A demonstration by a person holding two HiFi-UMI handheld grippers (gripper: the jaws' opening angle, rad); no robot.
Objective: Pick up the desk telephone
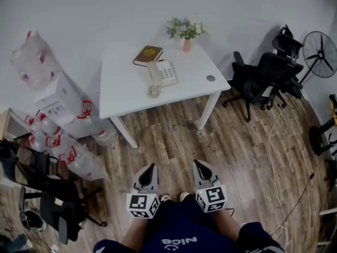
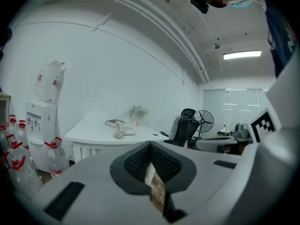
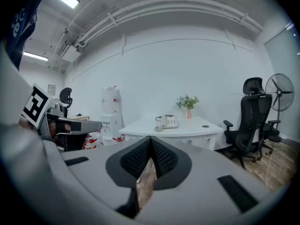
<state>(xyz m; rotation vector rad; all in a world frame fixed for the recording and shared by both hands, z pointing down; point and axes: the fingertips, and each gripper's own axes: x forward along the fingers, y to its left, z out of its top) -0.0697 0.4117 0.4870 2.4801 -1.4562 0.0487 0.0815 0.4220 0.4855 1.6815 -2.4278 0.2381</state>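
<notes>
- The desk telephone sits near the middle of the white table, its handset resting in the cradle on the left side of the base.
- Its coiled cord lies bunched on the tabletop in front of the phone, toward the near edge.
- A brown book lies just behind the phone, close to it.
- A small pink vase of flowers stands at the back of the table by the wall.
- A small dark round thing lies near the table's right edge; I cannot tell what it is.
- The left gripper is clenched, its jaws pressed together with nothing between them.
- The right gripper is likewise clenched and empty.
- Both grippers are held side by side close to the person's body, over the wooden floor, well apart from the table and pointing toward it.
- A black office chair stands right of the table, with a standing fan beyond it.
- A water dispenser and a cluster of clear water bottles with red caps stand left of the table.
</notes>
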